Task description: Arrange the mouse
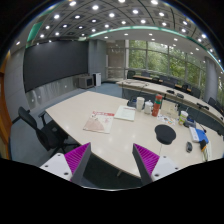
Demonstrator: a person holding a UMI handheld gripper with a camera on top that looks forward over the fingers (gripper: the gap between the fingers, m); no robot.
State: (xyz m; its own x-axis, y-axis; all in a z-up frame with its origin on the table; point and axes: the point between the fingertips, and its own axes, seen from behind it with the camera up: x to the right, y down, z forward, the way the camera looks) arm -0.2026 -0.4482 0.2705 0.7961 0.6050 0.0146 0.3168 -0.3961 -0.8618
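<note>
1. Gripper: fingers spread wide, nothing held, above the near edge of the table.
2. Mouse: not identifiable; possibly among the small items at the table's far right.
3. Risk: a long reach from here may land on the wrong object or knock the round black pad.

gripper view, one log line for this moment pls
gripper: open, empty, raised above long pale table | round black mouse pad: ahead, right of fingers | mouse: not discernible

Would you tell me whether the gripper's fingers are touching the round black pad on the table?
Apart: the gripper view shows the gripper open, bare table separating it from the round black pad.
</note>
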